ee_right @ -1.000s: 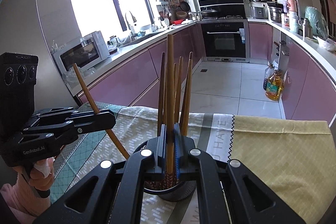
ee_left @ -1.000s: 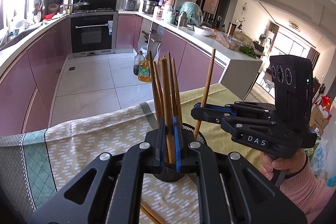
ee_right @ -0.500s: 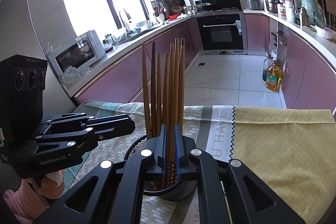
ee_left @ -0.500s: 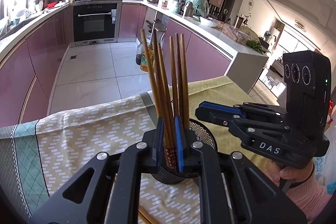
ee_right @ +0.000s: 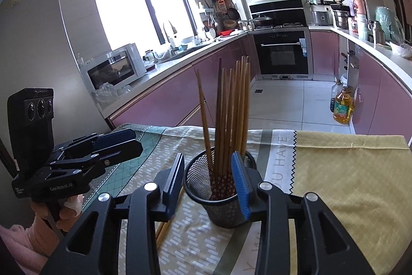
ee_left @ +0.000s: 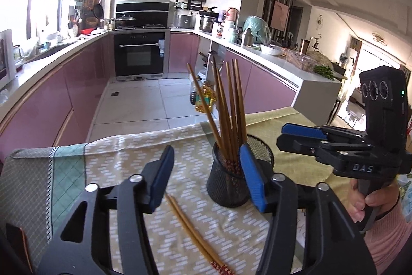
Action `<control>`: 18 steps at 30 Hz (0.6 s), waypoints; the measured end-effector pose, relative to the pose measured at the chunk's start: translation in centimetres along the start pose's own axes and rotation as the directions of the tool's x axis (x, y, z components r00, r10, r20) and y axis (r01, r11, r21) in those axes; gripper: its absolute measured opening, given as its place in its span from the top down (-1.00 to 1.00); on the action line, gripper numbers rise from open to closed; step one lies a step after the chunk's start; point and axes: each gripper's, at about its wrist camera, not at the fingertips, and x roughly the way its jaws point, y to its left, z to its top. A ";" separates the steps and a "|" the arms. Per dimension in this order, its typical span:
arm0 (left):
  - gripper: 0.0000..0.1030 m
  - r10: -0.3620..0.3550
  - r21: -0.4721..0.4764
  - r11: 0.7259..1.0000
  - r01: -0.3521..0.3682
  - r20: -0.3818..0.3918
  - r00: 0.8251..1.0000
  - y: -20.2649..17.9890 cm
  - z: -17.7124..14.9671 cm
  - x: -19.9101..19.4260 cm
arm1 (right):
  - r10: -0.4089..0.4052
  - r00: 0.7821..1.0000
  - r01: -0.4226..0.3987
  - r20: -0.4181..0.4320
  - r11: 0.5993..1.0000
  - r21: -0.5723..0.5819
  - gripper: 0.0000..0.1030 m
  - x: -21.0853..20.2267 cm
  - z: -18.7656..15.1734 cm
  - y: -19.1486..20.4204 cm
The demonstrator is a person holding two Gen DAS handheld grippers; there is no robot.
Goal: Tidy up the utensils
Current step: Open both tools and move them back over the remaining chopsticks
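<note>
Both claws now stand with their jaws wide apart and nothing between them. A second ago each was pinched on a chopstick held over the cup, and half a second ago each was still closed around the bundle; those sticks now stand with the other chopsticks [ee_left: 228, 115] in the black mesh cup [ee_left: 233, 182], tips down, fanned and leaning. So both drops have landed.

The left claw [ee_left: 206, 174] sits near the cup with its right blue pad just beside the cup's rim and its left pad well off to the left. The right claw [ee_right: 209, 181] straddles the cup from the near side, one pad on each side of the rim; whether either pad touches the mesh is hard to judge through the fisheye.

The cup stands upright on the patterned cloth [ee_left: 116, 159] covering the desk. A loose pair of chopsticks [ee_left: 195, 231] lies flat on the cloth, near and to the left of the cup, running diagonally toward the near edge. That pair looks like the remaining work, and the free left claw is the closer one to reach it.
</note>
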 end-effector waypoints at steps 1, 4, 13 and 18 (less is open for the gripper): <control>-0.28 0.017 0.005 1.000 -0.017 0.002 1.000 -0.1 -0.3 -0.4 | 0.009 1.000 -0.009 -0.004 1.000 -0.004 0.20 0.0 -0.3 0.4; -0.42 0.040 0.013 0.999 -0.040 -0.001 0.999 -0.3 -2.1 -1.5 | 0.026 0.999 -0.027 -0.025 0.999 -0.017 -0.06 0.2 -1.7 1.5; -0.80 0.113 -0.036 0.993 -0.115 -0.062 0.992 1.8 -5.9 -2.1 | 0.006 0.986 -0.009 -0.168 1.000 -0.019 -0.15 3.4 -6.4 3.0; -0.83 0.150 -0.088 0.983 -0.158 -0.093 0.984 4.0 -7.6 -2.2 | 0.007 0.972 -0.013 -0.237 1.000 -0.022 -0.15 5.0 -8.4 4.0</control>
